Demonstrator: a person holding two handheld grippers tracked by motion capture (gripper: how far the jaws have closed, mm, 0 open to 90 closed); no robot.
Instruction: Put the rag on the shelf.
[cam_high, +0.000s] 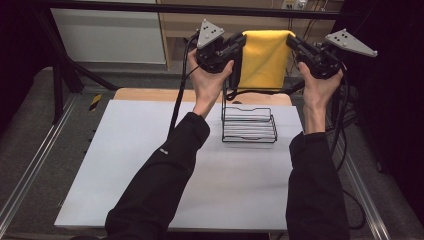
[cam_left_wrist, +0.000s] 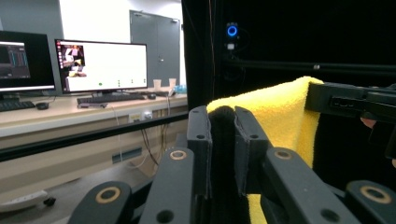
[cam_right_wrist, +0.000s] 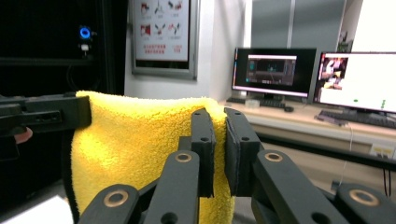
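A yellow towel (cam_high: 264, 57) hangs stretched between my two grippers, above the black wire rack (cam_high: 249, 125). My left gripper (cam_high: 241, 41) is shut on the towel's upper left corner. In the left gripper view the jaws (cam_left_wrist: 223, 116) pinch a dark fold of the towel (cam_left_wrist: 280, 112), with the right gripper (cam_left_wrist: 350, 100) beyond it. My right gripper (cam_high: 291, 41) is shut on the upper right corner. The right gripper view has its jaws (cam_right_wrist: 215, 116) closed on the towel (cam_right_wrist: 135, 135), and the left gripper (cam_right_wrist: 46, 112) at the far edge.
The rack stands at the far right of the white table top (cam_high: 150, 150), below the towel's lower edge. Cables (cam_high: 177, 100) trail from both grippers. A desk with monitors (cam_left_wrist: 100, 65) lies beyond the table.
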